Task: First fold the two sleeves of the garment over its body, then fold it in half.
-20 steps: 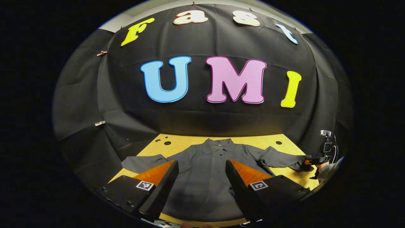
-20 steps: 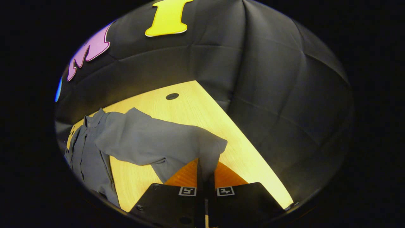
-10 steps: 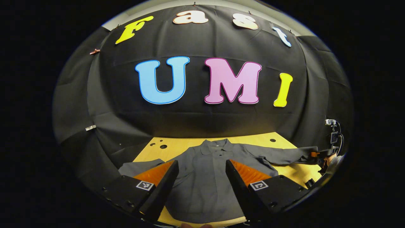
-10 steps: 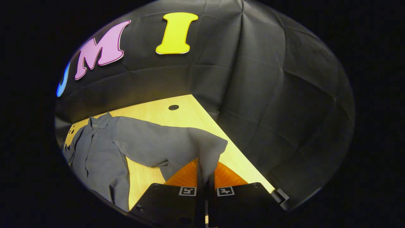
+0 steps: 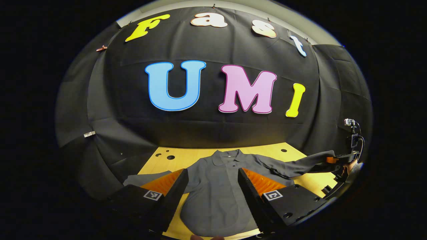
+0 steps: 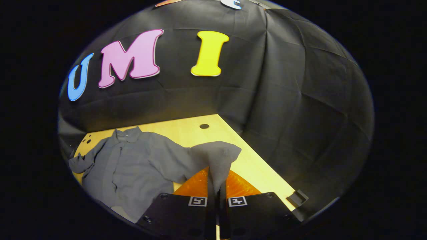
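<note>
Right gripper view: right gripper (image 6: 217,186) pinches sleeve (image 6: 217,156) aloft

A pale wooden surface (image 5: 196,155) with round holes (image 5: 170,157) near its far edge stood against the black cloth wall (image 5: 213,130), a strip of pale ceiling (image 5: 300,23) above it, and a small dark block (image 6: 298,197) lay at the surface's near right edge.

Your left gripper view looks level from the table's (image 5: 200,154) near edge toward the back wall. Your right gripper view looks from 3 o'clock, close. Both share the garment (image 5: 217,186) (image 6: 133,166).
</note>
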`<state>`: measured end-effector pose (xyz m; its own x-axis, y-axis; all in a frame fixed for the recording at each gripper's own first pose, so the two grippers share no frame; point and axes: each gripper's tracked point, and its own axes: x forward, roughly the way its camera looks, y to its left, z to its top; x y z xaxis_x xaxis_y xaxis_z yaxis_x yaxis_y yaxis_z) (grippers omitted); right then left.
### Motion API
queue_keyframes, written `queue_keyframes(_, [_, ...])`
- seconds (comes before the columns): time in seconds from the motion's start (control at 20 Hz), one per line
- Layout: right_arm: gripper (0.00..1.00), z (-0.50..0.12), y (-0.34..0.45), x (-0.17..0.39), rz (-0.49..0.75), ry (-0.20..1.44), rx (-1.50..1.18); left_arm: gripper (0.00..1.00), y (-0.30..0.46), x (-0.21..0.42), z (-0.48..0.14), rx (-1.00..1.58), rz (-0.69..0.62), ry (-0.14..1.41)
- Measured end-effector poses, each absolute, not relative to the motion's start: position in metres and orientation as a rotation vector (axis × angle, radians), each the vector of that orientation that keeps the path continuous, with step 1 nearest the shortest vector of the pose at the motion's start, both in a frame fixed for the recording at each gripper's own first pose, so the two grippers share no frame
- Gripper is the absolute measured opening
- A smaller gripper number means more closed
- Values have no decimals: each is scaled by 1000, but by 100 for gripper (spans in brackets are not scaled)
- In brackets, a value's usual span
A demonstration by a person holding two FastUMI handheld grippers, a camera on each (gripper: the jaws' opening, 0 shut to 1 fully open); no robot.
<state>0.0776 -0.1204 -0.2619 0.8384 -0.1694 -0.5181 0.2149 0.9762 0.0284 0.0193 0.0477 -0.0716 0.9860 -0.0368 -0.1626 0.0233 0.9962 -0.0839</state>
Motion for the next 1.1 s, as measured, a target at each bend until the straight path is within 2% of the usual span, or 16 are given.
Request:
queue_keyframes(0.5, [8,-211,60,137,20,439,114,95,145,20,-80,-111,44,142])
queue_keyframes(0.85, [8,-224,171,163,157,459,111,95,197,14,-98,-140,101,154])
queue_keyframes(1.1, [8,-265,232,173,224,521,81,95,226,6,-123,-166,154,192])
